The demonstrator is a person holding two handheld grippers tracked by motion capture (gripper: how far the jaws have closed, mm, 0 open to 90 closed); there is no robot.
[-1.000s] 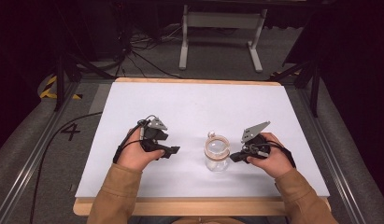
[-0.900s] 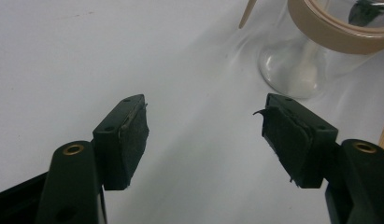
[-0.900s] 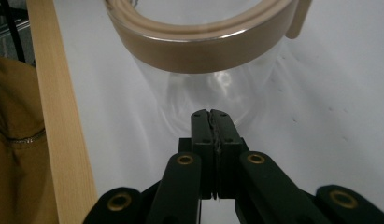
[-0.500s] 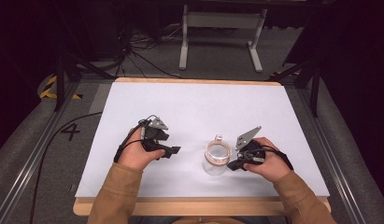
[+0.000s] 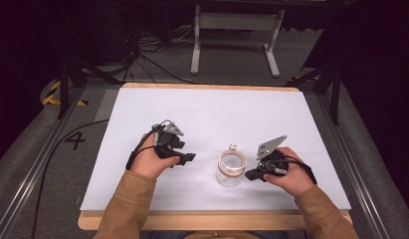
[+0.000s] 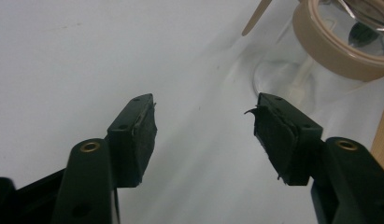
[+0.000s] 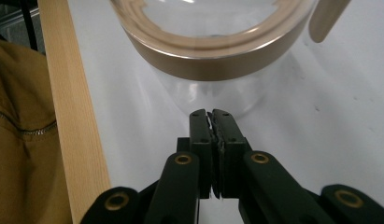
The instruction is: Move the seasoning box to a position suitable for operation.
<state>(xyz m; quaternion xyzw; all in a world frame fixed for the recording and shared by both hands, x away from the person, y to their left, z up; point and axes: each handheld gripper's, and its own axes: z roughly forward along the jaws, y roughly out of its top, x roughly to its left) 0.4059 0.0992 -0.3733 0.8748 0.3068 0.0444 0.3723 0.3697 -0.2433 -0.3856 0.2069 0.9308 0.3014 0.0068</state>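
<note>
A clear glass jar with a tan rim (image 5: 231, 168) stood on the white counter (image 5: 212, 114). The right claw (image 5: 252, 174), pressed together, sat just beside it. The left claw (image 5: 188, 158) was wide apart, near it.

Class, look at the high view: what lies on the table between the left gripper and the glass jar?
Nothing: between the left gripper and the glass jar lies bare white table, as the high view shows.

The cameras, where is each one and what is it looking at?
High view: above the table, looking down; both forearms, left gripper, right gripper.
Left gripper view: on the left gripper, jaws apart, facing the glass jar.
Right gripper view: on the right gripper, jaws together, close to the jar; a tan sleeve.
Shared: the jar.
</note>
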